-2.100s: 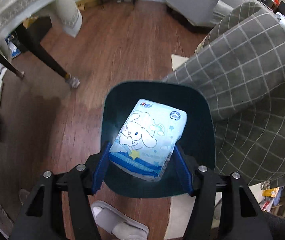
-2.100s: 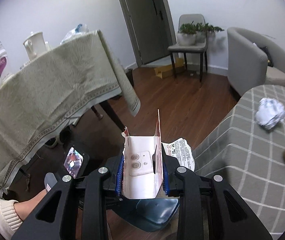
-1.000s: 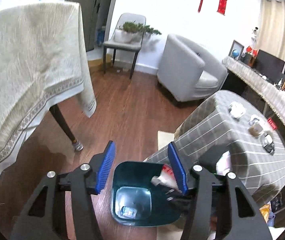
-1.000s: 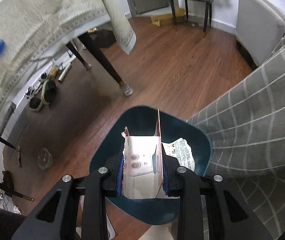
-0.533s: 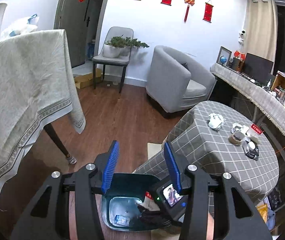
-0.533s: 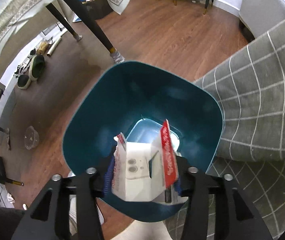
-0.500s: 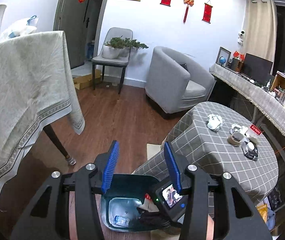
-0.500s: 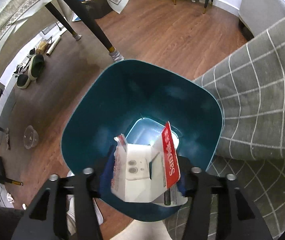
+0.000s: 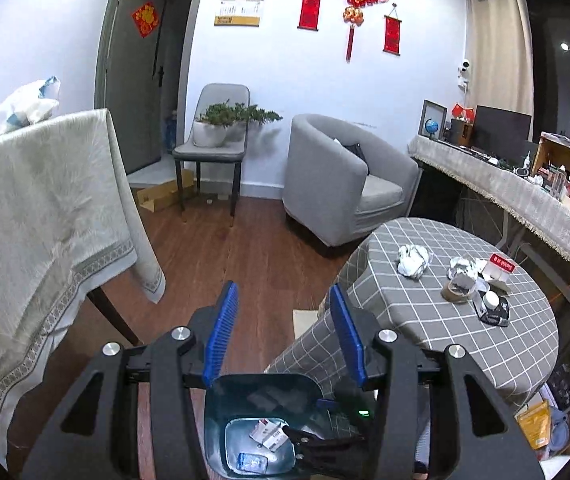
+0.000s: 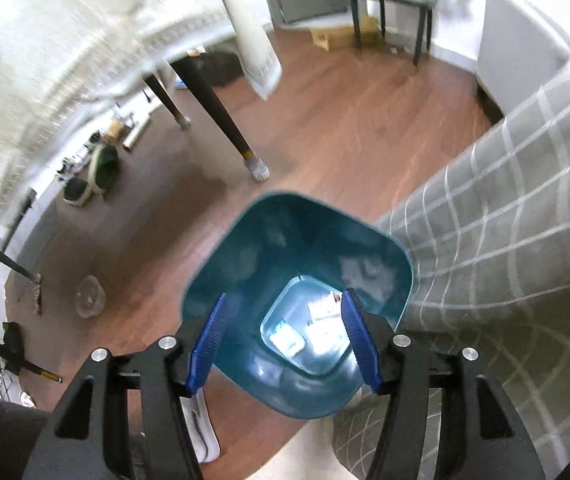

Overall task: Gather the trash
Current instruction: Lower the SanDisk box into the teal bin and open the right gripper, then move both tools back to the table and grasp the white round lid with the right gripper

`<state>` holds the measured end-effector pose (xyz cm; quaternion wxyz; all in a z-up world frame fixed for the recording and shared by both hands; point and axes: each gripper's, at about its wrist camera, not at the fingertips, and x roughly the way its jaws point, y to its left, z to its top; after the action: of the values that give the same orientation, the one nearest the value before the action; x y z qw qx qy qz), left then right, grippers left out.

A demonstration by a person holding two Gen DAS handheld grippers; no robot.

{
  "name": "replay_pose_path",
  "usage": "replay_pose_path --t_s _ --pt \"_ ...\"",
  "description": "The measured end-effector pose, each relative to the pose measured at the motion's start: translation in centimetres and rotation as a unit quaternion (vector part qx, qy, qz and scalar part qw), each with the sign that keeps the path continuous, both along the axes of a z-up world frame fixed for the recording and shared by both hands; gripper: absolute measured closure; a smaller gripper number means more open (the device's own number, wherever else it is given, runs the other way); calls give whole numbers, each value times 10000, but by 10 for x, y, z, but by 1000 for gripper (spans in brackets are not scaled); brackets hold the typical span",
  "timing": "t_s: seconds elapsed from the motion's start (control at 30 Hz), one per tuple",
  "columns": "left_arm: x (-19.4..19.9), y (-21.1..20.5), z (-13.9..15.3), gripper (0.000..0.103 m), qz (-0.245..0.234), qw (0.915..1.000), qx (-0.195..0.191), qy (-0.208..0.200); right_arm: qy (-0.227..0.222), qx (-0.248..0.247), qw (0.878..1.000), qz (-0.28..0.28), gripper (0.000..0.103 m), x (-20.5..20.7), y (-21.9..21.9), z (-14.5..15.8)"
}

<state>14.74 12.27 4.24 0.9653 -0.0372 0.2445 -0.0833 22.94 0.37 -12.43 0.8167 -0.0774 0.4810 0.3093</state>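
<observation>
Both claws apart, empty: left claw [image 9: 283,334] toward littered table [image 9: 425,312], right claw [image 10: 285,342] over bin [image 10: 245,256].

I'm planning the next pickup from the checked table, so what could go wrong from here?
1. The right tool hangs open just over the teal bin, which sits hard against the checked tablecloth; swinging across could snag the cloth or knock the bin.
2. The crumpled paper lies near other clutter; a loose grab might scatter it.
</observation>
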Motion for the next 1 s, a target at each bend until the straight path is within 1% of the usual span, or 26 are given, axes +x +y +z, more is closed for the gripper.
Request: replay_pose_path --t_s 0.07,0.13,0.17,0.23,0.3,0.37,0.43,0.47,0.5,0.57,0.77,0.87,1.0 --pt "-1 -1 5 48 19 10000 28 -75 -236 140 9996 50 43 -3 -5 19" --pt "-3 -3 8 44 17 9999 23 -146 -476 263 9985 51 43 -5 -12 39" --pt "-3 -4 9 39 26 9998 14 -171 -581 310 9978 30 43 -6 -12 47" --pt "-4 -8 10 35 -81 9996 -136 -231 -811 364 9960 -20 43 -10 -16 61" --pt "-3 -14 9 33 -175 9993 -216 -247 -1078 427 9932 -111 43 -13 -30 78" --pt "-2 -24 8 30 -249 9993 -134 -253 -1246 484 9907 -246 43 -14 -44 90" --pt "2 -34 5 29 -314 9993 -51 -215 -1398 529 9879 -420 43 -14 -61 99" --pt "3 -37 3 29 -344 9992 -54 -190 -1473 529 9863 -513 43 -14 -70 103" --pt "6 -41 1 26 -400 9990 -77 -160 -1545 506 9848 -607 43 -13 -78 107" --pt "11 -51 -3 22 -573 9982 -138 -123 -1665 411 9820 -786 43 -13 -92 113" --pt "23 -85 -14 22 -839 9965 54 3 -1753 254 9760 -1266 43 -2 -143 118" --pt "28 -94 -21 19 -944 9955 33 81 -1790 150 9723 -1498 43 2 -168 118" --pt "32 -111 -27 18 -1058 9942 24 167 -1849 -21 9676 -1718 43 -1 -200 119"
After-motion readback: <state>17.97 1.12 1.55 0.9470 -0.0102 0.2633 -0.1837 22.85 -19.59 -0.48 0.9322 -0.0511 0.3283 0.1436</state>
